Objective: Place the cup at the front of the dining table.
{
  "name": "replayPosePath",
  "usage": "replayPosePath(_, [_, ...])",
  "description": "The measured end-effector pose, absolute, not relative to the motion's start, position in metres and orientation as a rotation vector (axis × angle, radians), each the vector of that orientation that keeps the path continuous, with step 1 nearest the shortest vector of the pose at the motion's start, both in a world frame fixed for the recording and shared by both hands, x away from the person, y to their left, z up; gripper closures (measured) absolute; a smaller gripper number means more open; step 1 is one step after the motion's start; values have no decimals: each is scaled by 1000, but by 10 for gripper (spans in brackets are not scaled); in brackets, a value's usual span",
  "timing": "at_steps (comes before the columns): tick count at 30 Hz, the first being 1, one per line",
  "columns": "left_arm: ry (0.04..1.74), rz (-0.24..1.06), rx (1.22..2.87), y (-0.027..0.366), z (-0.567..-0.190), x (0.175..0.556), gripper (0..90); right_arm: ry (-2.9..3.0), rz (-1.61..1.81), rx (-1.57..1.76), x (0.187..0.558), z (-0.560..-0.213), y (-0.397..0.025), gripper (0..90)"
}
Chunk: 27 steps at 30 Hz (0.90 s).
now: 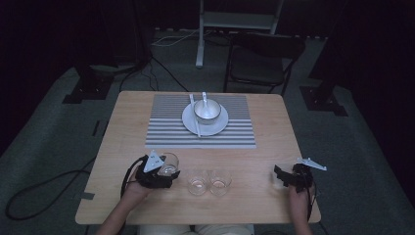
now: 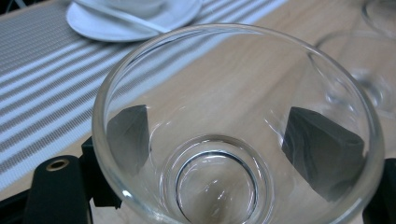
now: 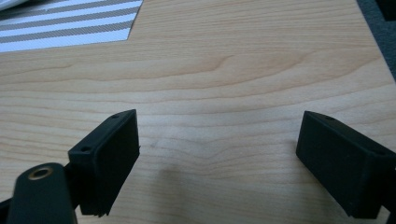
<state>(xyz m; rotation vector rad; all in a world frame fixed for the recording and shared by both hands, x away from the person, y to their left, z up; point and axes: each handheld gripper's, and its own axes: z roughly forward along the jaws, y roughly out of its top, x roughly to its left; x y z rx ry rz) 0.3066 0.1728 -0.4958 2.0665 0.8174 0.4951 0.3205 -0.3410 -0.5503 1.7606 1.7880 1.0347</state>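
Clearly, the jaws of the left gripper point(image 2: 229, 149) stand on either side of a clear glass point(image 2: 233, 130), their black pads showing through its wall on the left and right, so the glass sits between them, held near its base; in the high view this gripper point(image 1: 157, 172) and its glass point(image 1: 169, 163) are near the front left part of the desk point(image 1: 254, 161). Just to the right of them, along the front edge, two more empty glasses stand side by side, one point(image 1: 197, 182) next to the other point(image 1: 220, 182), close together. The right gripper point(image 3: 219, 158) has its jaws spread wide over bare wood with nothing between them; it rests near the front right corner of the desk point(image 1: 292, 177). Farther back, toward the far edge, a striped placemat point(image 1: 166, 128) carries a white plate point(image 1: 219, 127) with a metal bowl point(image 1: 207, 110) on it, and chopsticks point(image 1: 195, 117) lie across the plate.
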Motion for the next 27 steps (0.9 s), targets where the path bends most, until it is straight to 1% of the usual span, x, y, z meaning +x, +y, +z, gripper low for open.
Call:
replayPosePath(2, [838, 487, 2041, 175, -492, 311, 209, 1787, 1032, 1760, 320, -550, -341, 128])
replayPosePath(19, [957, 600, 1950, 174, -464, 352, 209, 1795, 1026, 1755, 321, -550, -341, 127])
replayPosePath(21, [971, 593, 1931, 174, -461, 355, 210, 1795, 1028, 1754, 321, -550, -341, 128])
replayPosePath(27, [1004, 613, 1935, 168, -459, 368, 210, 1798, 1025, 1752, 321, -550, -340, 127])
